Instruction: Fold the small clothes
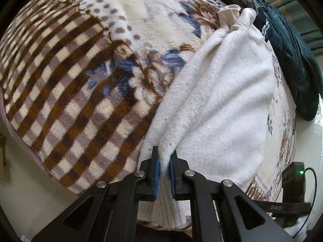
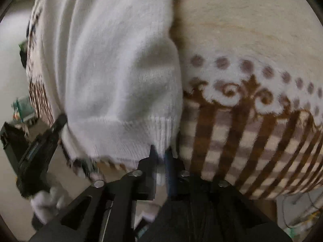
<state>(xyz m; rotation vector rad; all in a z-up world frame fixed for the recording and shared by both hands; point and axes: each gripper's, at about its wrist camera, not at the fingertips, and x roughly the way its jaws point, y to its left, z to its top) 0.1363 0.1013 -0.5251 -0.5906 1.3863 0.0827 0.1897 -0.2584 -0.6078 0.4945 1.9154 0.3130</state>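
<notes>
A white knit sweater lies spread on a fleece blanket with brown checks and blue flowers. My left gripper is shut on a raised fold near the sweater's ribbed hem, white knit pinched between its blue pads. In the blurred right wrist view the same sweater fills the left half. My right gripper is shut on the corner of the ribbed hem, with cloth showing between its fingers. The left gripper appears there at the hem's other end, held by a hand in a white glove.
Dark teal clothes and a cream cloth lie heaped at the blanket's far right. A black device with a green light and a cable sits beyond the blanket's right edge. Pale floor shows below the blanket's near edge.
</notes>
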